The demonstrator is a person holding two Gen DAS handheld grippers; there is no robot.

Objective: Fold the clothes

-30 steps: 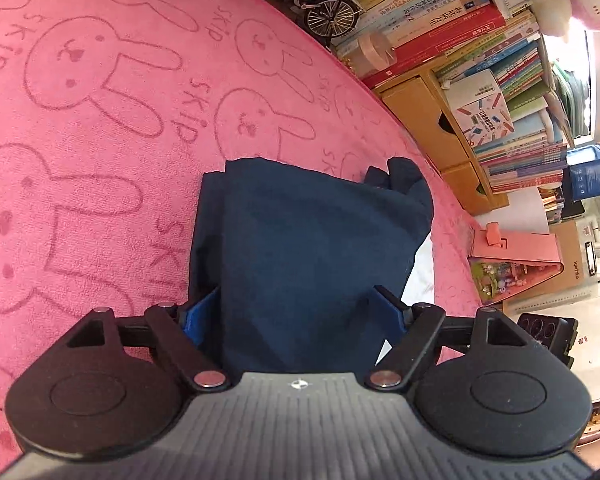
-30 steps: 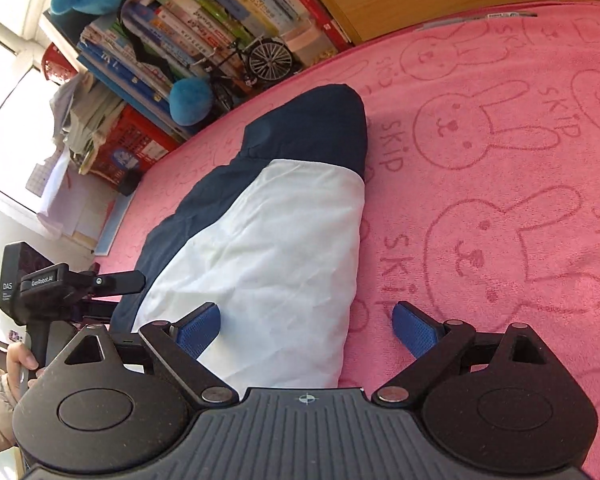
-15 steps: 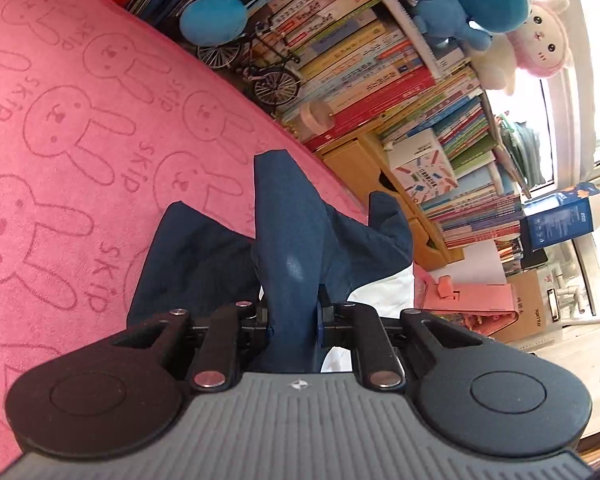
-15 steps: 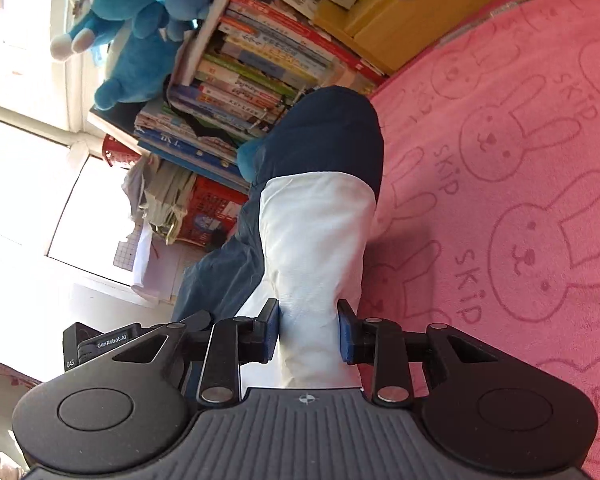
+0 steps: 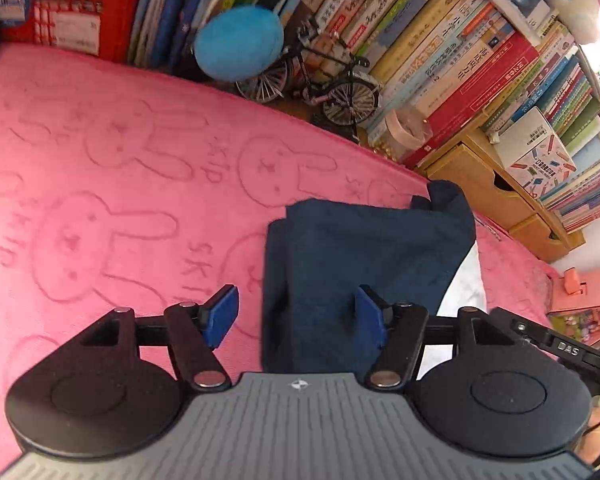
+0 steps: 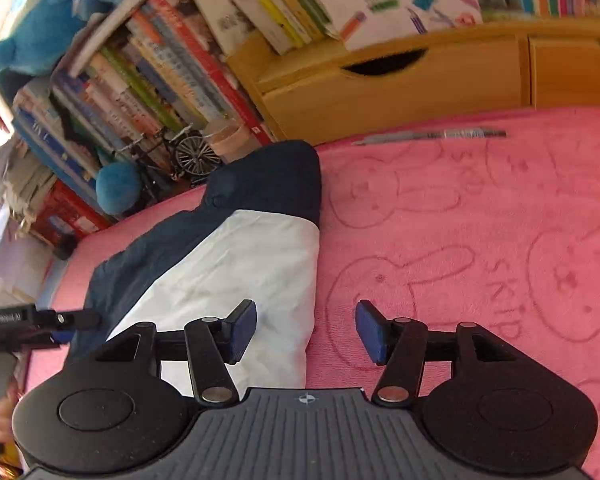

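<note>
A navy and white garment point(image 5: 364, 252) lies folded on the pink bunny-print blanket point(image 5: 100, 208). In the left wrist view my left gripper point(image 5: 296, 316) stands open just above the garment's near navy edge, holding nothing. The right wrist view shows the same garment point(image 6: 236, 272) as a white panel with a navy end. My right gripper point(image 6: 306, 330) is open over its right edge, one blue pad above the white cloth, the other above the blanket. The left gripper's body point(image 6: 28, 322) shows at the left edge there.
Books, a blue plush ball point(image 5: 238, 42) and a model bicycle point(image 5: 324, 80) line the blanket's far edge. Wooden drawers point(image 6: 400, 84) stand behind it, with a pen point(image 6: 432, 135) at their foot. A pink box point(image 5: 584, 286) sits off the right side.
Half a second ago both grippers were shut on the lifted garment. Both have since opened, and the garment now lies flat, folded over on the blanket.
</note>
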